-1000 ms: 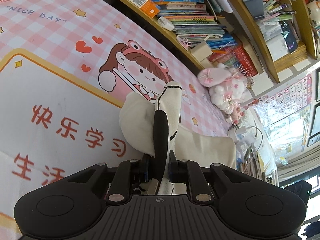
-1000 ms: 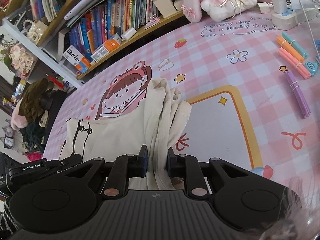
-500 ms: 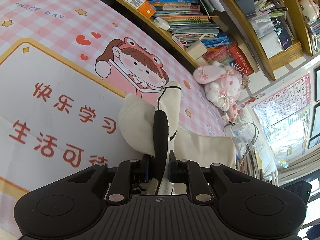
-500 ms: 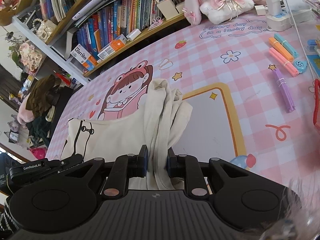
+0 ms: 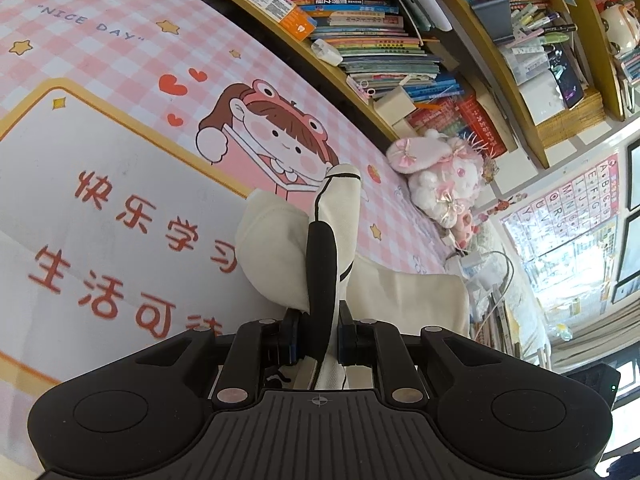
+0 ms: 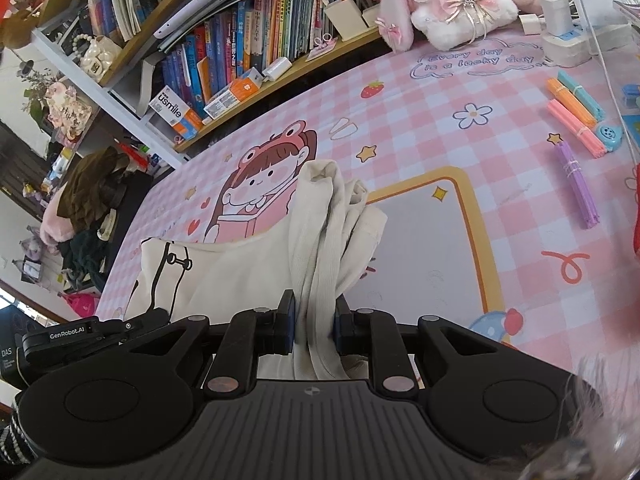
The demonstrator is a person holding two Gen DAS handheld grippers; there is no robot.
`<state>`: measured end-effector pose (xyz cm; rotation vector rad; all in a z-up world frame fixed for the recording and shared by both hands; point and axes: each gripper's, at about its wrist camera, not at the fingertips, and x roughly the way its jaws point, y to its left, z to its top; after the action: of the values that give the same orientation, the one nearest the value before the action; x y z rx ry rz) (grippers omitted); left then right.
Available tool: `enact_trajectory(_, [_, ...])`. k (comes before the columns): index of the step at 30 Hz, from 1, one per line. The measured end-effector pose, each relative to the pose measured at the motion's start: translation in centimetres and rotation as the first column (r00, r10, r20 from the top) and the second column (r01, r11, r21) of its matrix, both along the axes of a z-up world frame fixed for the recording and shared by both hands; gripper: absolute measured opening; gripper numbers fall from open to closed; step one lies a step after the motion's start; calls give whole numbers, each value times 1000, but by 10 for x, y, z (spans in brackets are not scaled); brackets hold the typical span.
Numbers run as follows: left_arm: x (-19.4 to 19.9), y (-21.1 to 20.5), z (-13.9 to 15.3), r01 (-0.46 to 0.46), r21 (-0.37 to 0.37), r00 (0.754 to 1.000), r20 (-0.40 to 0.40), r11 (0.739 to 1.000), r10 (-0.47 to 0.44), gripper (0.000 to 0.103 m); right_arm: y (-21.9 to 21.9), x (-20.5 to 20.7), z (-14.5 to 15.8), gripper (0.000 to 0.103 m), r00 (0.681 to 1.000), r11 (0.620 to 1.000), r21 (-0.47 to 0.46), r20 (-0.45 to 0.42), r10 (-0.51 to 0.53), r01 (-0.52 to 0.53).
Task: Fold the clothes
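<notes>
Over the pink checked desk mat (image 5: 120, 40), both ends of a cream garment (image 6: 240, 268) with black trim are held up off the surface. On the left, the left gripper (image 5: 319, 336) is clamped on a gathered end where a thick black band (image 5: 321, 280) runs up between its jaws, cream cloth bulging to either side. Between the two grippers the body of the garment hangs in a slack span, its printed black line figure (image 6: 172, 260) showing in the right wrist view. On the right, the right gripper (image 6: 314, 324) is pinched shut on a bunched, ribbed cream end (image 6: 320, 240) that stands up in folds above the jaws.

Judged from this, the step in hand is carrying or spreading the piece before a fold is laid; no crease is set yet. The next move would call for drawing the two ends apart to take out the sag, then lowering the cloth flat onto the mat, clear of the bundled coloured sticks (image 6: 576, 116) at the right.
</notes>
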<state>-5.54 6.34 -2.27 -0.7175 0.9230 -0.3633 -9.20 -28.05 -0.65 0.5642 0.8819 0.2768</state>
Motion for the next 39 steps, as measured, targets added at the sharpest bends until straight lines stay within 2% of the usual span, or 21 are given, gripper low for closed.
enact_trajectory(14, [55, 21, 5, 3, -25, 1000, 18, 1000, -3, 15, 21, 55, 11, 17, 999, 999, -31, 30, 14, -14])
enact_trajectory(39, [196, 40, 13, -1, -24, 994, 105, 1000, 4, 15, 35, 202, 27, 17, 989, 998, -58, 143, 44, -36])
